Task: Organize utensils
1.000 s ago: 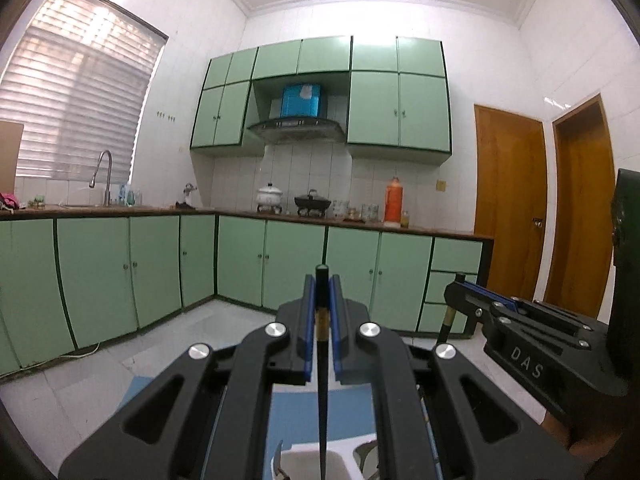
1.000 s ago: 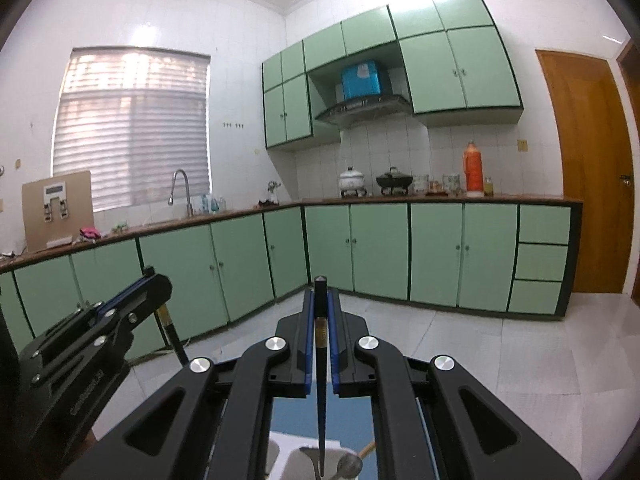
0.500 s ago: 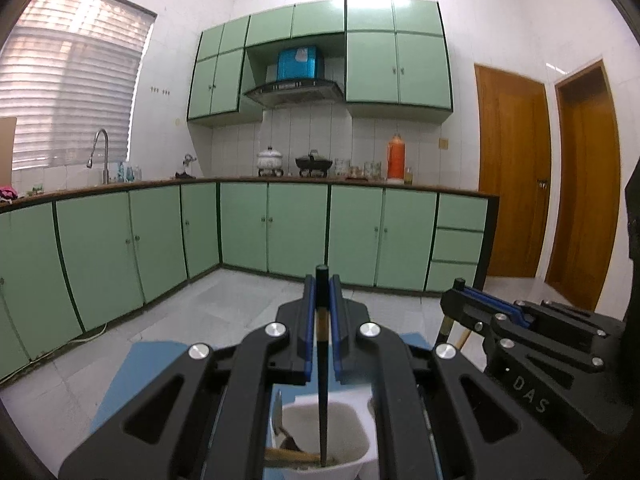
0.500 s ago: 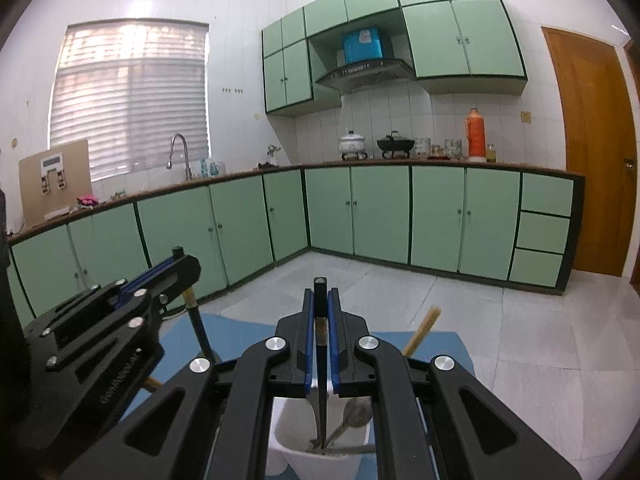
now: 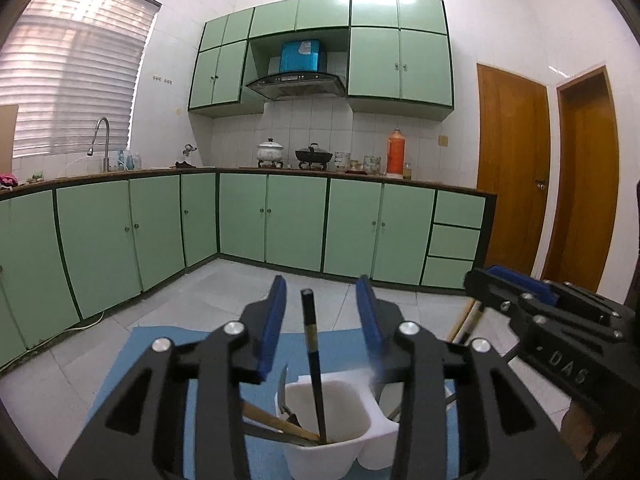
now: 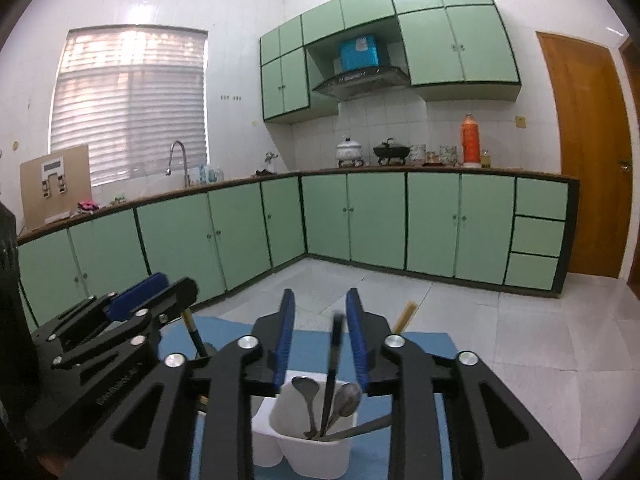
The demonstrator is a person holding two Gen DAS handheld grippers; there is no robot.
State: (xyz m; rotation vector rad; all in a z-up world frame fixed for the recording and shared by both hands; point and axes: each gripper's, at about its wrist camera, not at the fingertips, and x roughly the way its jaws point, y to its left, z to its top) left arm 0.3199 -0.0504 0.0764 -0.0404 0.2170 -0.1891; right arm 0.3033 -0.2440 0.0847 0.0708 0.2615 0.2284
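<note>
The left gripper (image 5: 323,320) has just been opening; its blue pads (image 5: 273,320) stand apart on either side of a black chopstick (image 5: 313,364) without touching it, the stick leaning upright in a compartment of the white utensil holder (image 5: 352,444) beside some wooden-handled pieces. The right gripper (image 6: 320,332) has likewise been opening, and a second dark chopstick (image 6: 332,364), blurred and perhaps still dropping, stands between its parted pads in the other compartment with two metal spoons (image 6: 347,400). The holder sits on a blue mat (image 6: 420,352) on the tiled floor.
</note>
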